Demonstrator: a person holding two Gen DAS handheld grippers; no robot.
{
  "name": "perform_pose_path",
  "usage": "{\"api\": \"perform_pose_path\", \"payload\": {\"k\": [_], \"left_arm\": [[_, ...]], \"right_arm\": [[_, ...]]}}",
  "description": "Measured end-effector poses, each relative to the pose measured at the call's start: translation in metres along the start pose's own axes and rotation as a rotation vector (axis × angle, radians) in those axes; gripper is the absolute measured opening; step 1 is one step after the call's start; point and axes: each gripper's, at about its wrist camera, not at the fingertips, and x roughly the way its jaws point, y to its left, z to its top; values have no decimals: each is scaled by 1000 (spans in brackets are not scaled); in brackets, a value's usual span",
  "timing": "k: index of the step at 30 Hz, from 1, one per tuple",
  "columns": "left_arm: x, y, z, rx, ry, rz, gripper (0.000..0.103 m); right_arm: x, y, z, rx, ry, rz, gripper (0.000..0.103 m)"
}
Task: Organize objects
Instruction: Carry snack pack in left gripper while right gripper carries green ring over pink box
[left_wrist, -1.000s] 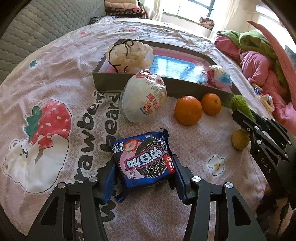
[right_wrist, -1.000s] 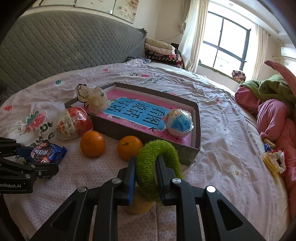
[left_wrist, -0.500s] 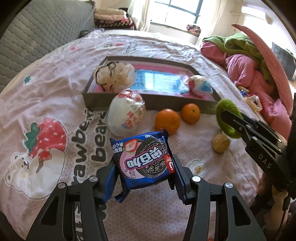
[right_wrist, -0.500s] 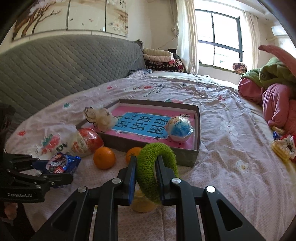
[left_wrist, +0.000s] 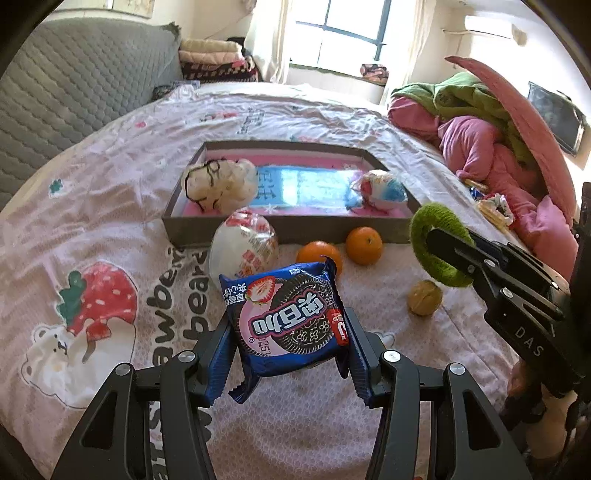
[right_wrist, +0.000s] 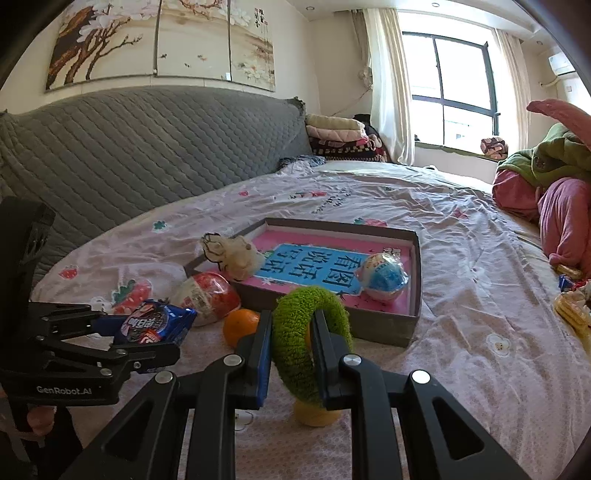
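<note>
Two hand-held grippers are loaded above the bed (left_wrist: 110, 192). At the bottom centre of the left wrist view, the left hand-held gripper (left_wrist: 286, 345) clamps a blue cookie packet (left_wrist: 288, 321) between its fingers, clear of the strawberry-bear sheet. At the right edge of that view, the right hand-held gripper (left_wrist: 439, 240) pinches a green fuzzy ring (left_wrist: 424, 236) with its jaws nearly together; the right wrist view shows the ring (right_wrist: 295, 354) upright between the pads. Beyond, in mid-frame, a shallow cardboard box (left_wrist: 288, 230) holds a white plush toy (left_wrist: 218, 184) and a blue wrapped ball (left_wrist: 382, 190). Just in front of the box lie a red-and-white wrapped ball (left_wrist: 243, 247), two oranges (left_wrist: 364, 245) and, lower right, a walnut (left_wrist: 424, 297).
</note>
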Motion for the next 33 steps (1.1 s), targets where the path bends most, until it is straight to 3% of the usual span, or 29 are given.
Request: {"api": "perform_pose_path", "payload": {"k": [9, 33], "left_arm": [[-15, -7, 4, 45, -77, 20, 56], [-13, -1, 15, 26, -92, 46, 56]], "right_arm": [[-11, 6, 3, -15, -56, 21, 20], [-17, 2, 5, 9, -92, 12, 20]]}}
